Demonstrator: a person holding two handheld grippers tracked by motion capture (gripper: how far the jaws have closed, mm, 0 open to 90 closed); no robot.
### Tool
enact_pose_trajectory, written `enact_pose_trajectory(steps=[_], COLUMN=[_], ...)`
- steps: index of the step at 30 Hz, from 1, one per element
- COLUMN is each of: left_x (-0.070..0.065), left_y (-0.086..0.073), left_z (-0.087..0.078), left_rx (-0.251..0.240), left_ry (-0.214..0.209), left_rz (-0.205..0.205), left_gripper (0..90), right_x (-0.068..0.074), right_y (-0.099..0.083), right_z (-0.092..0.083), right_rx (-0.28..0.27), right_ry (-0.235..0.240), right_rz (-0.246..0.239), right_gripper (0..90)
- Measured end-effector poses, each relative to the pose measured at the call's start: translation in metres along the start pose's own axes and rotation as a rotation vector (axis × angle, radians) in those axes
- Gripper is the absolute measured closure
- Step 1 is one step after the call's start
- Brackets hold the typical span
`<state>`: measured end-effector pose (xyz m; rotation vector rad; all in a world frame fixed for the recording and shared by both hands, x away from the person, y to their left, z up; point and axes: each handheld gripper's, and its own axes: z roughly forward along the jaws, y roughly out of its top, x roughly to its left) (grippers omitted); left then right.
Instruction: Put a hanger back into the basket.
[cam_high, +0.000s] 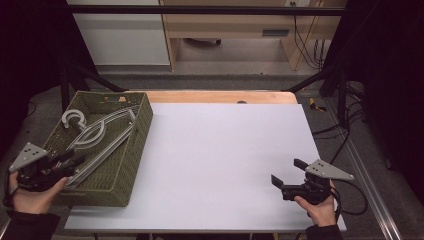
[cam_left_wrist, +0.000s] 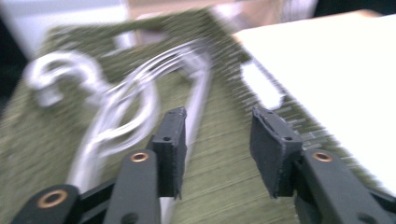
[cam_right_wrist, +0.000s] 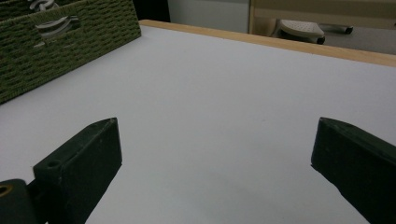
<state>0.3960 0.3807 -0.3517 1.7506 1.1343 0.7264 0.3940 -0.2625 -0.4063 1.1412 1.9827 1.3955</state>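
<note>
Clothes hangers (cam_high: 95, 135), pale grey plastic, stacked flat inside a green woven basket (cam_high: 137, 150) at the left edge of the white table (cam_high: 220, 160), hooks toward the far-left corner of the basket, long bars running down toward its near end. Left gripper (cam_high: 75, 161) held over the near-left corner of the basket, just above the lower ends of the hangers, jaws partly spread. Seen in the left gripper view as two black pads (cam_left_wrist: 173, 140) with a clear gap between them, nothing pinched, only the basket's woven floor (cam_left_wrist: 224, 154) behind the gap and a blurred hanger (cam_left_wrist: 116, 116) off to the left side. Right gripper (cam_high: 290, 172) low over the near-right part of the table, well apart from the basket, jaws spread wide with bare white tabletop (cam_right_wrist: 210, 116) between them. Basket wall (cam_right_wrist: 56, 51) with a handle slot visible at the upper left of the right gripper view.
</note>
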Motion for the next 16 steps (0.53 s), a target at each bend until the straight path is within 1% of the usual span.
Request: enact_pose_trajectory(steps=[2, 3, 4, 5, 6, 7, 8, 9, 10, 11, 12, 13, 15, 16], left_x=[-0.017, -0.025, -0.025, -0.04, -0.04, -0.054, -0.054, -0.066, -0.07, -0.07, -0.078, -0.08, -0.083, -0.084], left_y=[0.001, 0.002, 0.002, 0.002, 0.002, 0.001, 0.001, -0.002, -0.003, -0.003, -0.007, -0.009, -0.011, -0.013], left_z=[0.003, 0.005, 0.005, 0.01, 0.01, 0.015, 0.015, 0.021, 0.024, 0.024, 0.029, 0.031, 0.034, 0.036], left_rx=[-0.041, -0.053, -0.053, -0.073, -0.073, -0.079, -0.079, -0.079, -0.083, -0.083, -0.096, -0.099, -0.1, -0.087], left_ry=[-0.052, -0.076, -0.076, -0.131, -0.131, -0.17, -0.17, -0.209, -0.231, -0.231, -0.25, -0.254, -0.253, -0.249], left_rz=[0.018, 0.04, 0.04, 0.044, 0.044, 0.05, 0.05, 0.06, 0.056, 0.056, 0.061, 0.06, 0.06, 0.071], left_gripper=[46.7, 44.5, 41.2, 37.8, 35.1, 32.1, 28.4, 25.1, 22.7, 20.9, 18.3, 16.0, 12.1, 12.1], right_x=[0.0, 0.0, 0.0, 0.001, 0.001, 0.001, 0.001, 0.001, 0.0, 0.0, -0.001, -0.001, -0.001, -0.002], right_y=[0.0, 0.0, 0.0, 0.001, 0.001, 0.001, 0.001, 0.001, 0.001, 0.001, 0.001, 0.001, 0.001, 0.001], right_z=[-0.001, -0.001, -0.001, -0.002, -0.002, -0.003, -0.003, -0.003, -0.004, -0.004, -0.006, -0.006, -0.007, -0.007], right_rx=[-0.008, -0.01, -0.01, -0.02, -0.02, -0.022, -0.022, -0.028, -0.031, -0.031, -0.036, -0.037, -0.038, -0.042], right_ry=[0.002, 0.002, 0.002, 0.002, 0.002, 0.003, 0.003, 0.003, 0.004, 0.004, 0.005, 0.004, 0.002, 0.004], right_rz=[0.001, 0.001, 0.001, 0.013, 0.013, 0.01, 0.01, 0.009, 0.01, 0.01, 0.01, 0.014, 0.015, 0.015], right_gripper=[2.0, 2.0, 2.0, 1.9, 1.9, 1.6, 1.6, 1.3, 1.2, 1.2, 1.0, 0.9, 0.9, 0.9])
